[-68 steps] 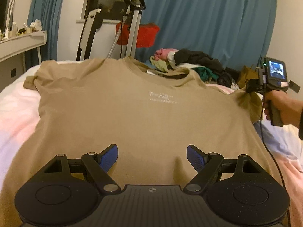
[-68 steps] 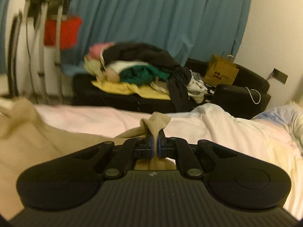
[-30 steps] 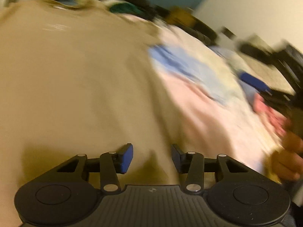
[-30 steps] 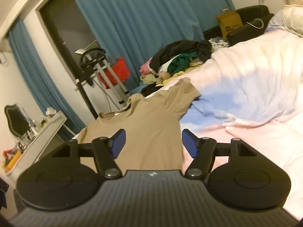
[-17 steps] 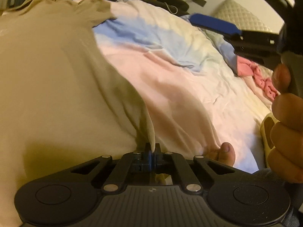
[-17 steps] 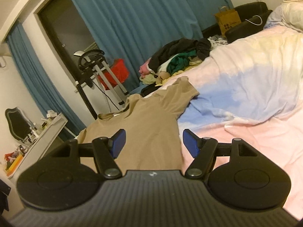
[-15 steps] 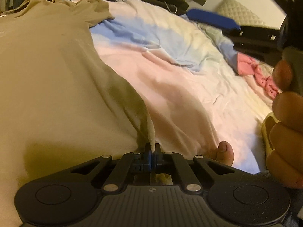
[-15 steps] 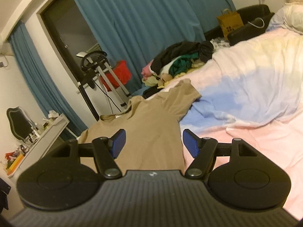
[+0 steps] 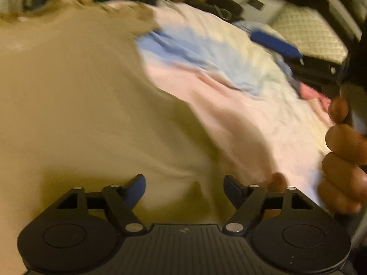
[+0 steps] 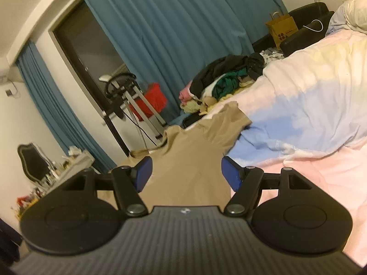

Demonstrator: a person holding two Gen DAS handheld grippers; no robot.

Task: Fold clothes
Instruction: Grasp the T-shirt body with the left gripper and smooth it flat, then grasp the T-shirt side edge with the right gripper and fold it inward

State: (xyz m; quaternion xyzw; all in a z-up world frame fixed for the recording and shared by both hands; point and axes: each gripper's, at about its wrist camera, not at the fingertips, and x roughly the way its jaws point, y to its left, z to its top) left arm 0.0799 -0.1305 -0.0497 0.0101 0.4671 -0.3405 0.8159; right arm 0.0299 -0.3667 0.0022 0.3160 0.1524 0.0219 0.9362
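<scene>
A tan shirt lies spread on the bed, collar toward the far edge. Your left gripper hangs wide open and empty just over the shirt's near hem corner. Your right gripper, also wide open and empty, is farther back.
</scene>
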